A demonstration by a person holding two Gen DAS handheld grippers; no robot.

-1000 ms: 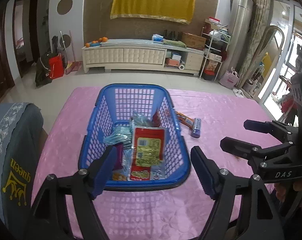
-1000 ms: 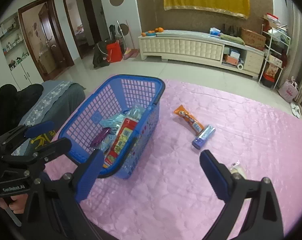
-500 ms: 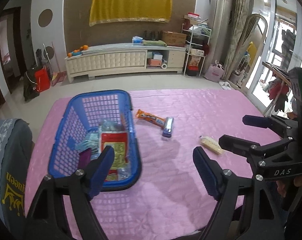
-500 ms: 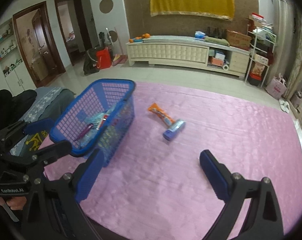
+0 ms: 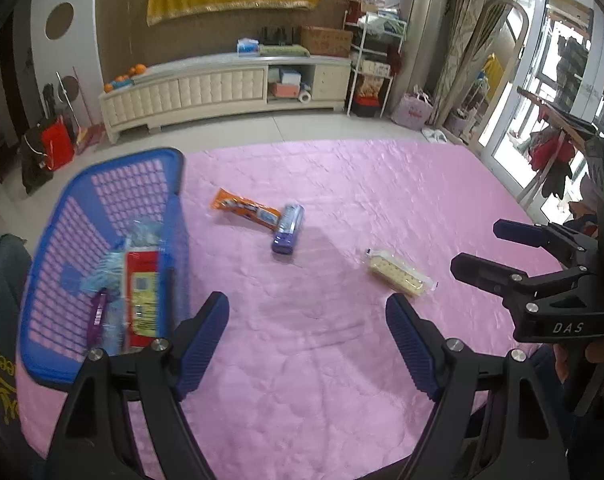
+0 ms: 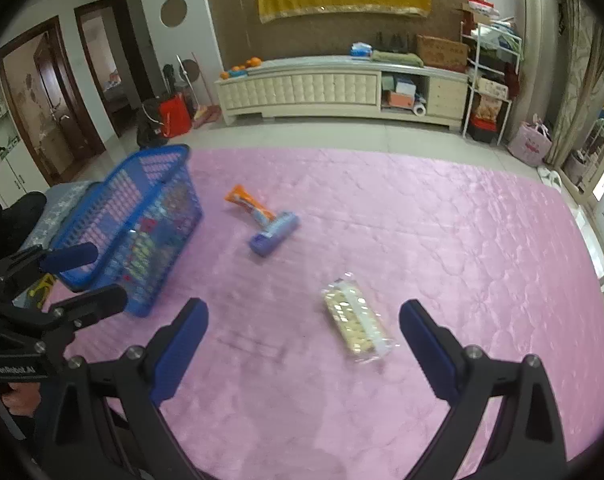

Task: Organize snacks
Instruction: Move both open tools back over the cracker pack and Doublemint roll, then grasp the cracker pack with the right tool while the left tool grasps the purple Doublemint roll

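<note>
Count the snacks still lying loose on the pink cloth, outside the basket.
3. An orange packet lies nearest the blue basket, a purple packet touches its end, and a clear pack of biscuits lies apart, closest to the right claw. None seem hidden.

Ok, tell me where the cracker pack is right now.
The cracker pack lies flat on the pink cloth, right of the purple packet and far from the blue basket.

Blue basket (image 5: 102,264) w/ snacks left, 3 packets (image 5: 398,272) on pink cloth (image 5: 342,360)

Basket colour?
Blue, with a lattice of holes in its walls. Clearest in the right wrist view.
</note>
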